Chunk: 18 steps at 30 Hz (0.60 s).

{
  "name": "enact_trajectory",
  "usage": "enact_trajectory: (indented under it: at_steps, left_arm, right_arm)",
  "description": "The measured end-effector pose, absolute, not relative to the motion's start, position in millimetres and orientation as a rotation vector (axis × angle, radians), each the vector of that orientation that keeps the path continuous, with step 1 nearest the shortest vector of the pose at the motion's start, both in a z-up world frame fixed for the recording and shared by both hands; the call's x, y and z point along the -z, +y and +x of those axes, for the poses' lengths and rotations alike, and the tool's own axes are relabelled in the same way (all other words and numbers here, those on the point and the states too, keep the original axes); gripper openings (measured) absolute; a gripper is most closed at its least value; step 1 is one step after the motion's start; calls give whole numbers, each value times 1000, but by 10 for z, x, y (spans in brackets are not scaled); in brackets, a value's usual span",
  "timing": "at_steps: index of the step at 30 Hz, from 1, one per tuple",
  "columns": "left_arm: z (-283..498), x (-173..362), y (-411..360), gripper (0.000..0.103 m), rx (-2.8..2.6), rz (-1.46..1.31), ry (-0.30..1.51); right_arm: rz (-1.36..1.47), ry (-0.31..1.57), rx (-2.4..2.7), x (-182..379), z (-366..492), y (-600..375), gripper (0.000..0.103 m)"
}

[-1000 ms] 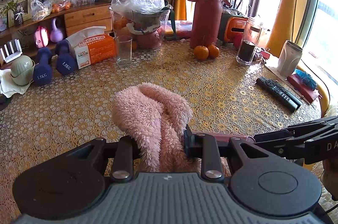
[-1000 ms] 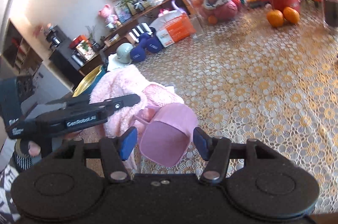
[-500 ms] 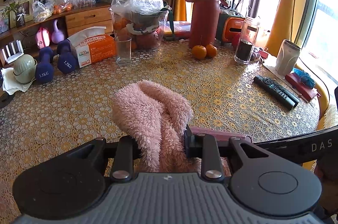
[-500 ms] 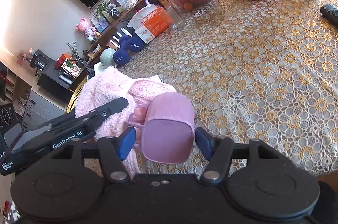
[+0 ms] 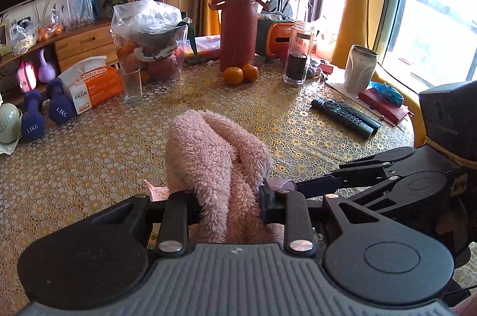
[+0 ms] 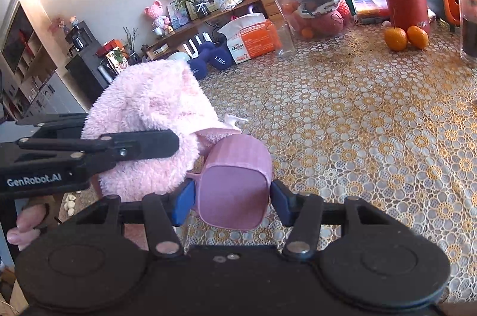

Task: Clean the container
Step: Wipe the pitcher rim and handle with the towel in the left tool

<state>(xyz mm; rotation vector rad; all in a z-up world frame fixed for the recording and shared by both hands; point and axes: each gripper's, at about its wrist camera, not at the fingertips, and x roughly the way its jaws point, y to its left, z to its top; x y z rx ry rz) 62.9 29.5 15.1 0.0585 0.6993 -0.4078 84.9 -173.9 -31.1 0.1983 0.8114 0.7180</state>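
Note:
My left gripper is shut on a fluffy pink cloth, which bulges up above its fingers. In the right wrist view the same cloth presses against the far end of a small pink container with a side handle. The container's flat end faces the camera. The right gripper is closing, and its blue pads touch both sides of the container. A black finger of the left gripper lies across the cloth. From the left wrist only a sliver of the container shows, behind the cloth.
Both grippers hover over the near edge of a round table with a gold lace cover. Farther back are a remote, two oranges, a red flask, a drinking glass, a tissue box and blue dumbbells.
The right jaws have narrowed from standing wide of the container to touching its sides. The right wrist has rolled. The left gripper and cloth have moved closer to the right gripper.

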Motion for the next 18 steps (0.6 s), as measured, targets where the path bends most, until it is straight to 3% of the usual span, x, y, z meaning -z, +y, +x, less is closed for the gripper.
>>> enact_trajectory:
  at_steps: [12,18]
  left_arm:
    - [827,141,748,27,210,45,801]
    - [624,-168,675,27,319,31,728]
  right_arm:
    - [-15,740,-798,255,742,-1662,54]
    - [-151,699,-846,211,673,-1679,54]
